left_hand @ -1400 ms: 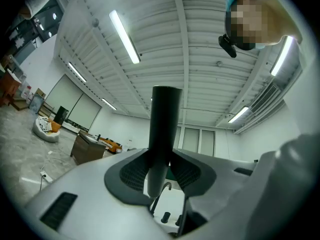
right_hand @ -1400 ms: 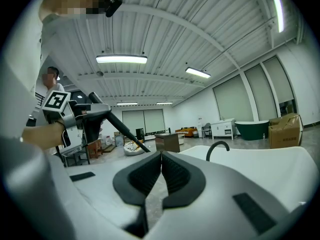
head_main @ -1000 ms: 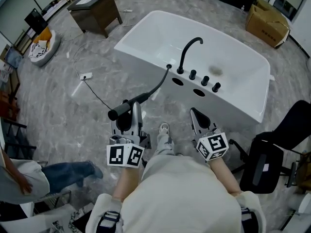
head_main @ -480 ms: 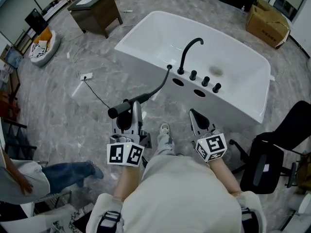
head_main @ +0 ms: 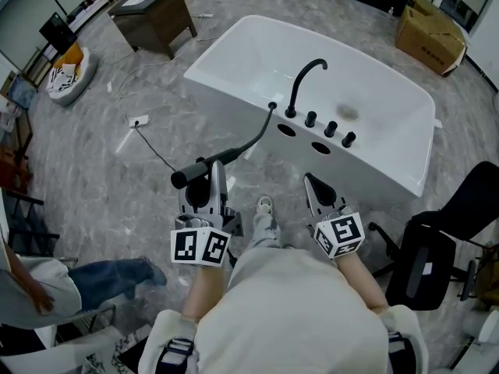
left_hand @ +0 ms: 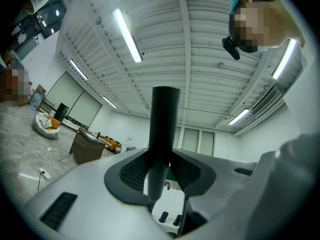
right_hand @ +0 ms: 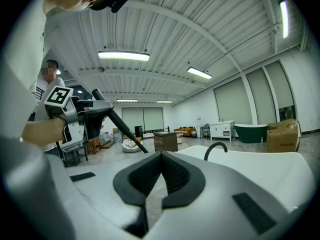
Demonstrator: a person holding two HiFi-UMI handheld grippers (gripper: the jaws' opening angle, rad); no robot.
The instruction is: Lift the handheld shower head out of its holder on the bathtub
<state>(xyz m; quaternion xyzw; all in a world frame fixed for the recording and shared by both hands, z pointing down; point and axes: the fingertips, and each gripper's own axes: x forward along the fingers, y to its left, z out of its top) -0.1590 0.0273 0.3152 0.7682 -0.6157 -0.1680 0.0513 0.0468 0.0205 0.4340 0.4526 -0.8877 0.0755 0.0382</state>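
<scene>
The black handheld shower head point(head_main: 193, 174) is out in the air in front of the white bathtub point(head_main: 234, 49), tilted, with its black hose point(head_main: 251, 139) running back to the tub rim by the black faucet point(head_main: 301, 80). My left gripper point(head_main: 212, 179) is shut on its handle. In the left gripper view the handle point(left_hand: 163, 129) stands upright between the pads point(left_hand: 131, 173). My right gripper point(head_main: 314, 185) hangs level beside it, shut and empty, its jaws touching at the tips point(right_hand: 160, 155). The right gripper view shows the held shower head point(right_hand: 113, 115) at the left.
Black knobs point(head_main: 328, 128) and two dark openings point(head_main: 285, 131) sit on the tub's near rim. A dark wooden cabinet point(head_main: 153, 18) stands far left, a cardboard box point(head_main: 429, 33) far right, a black chair point(head_main: 437, 248) at my right. A cable and power strip point(head_main: 137, 121) lie on the floor.
</scene>
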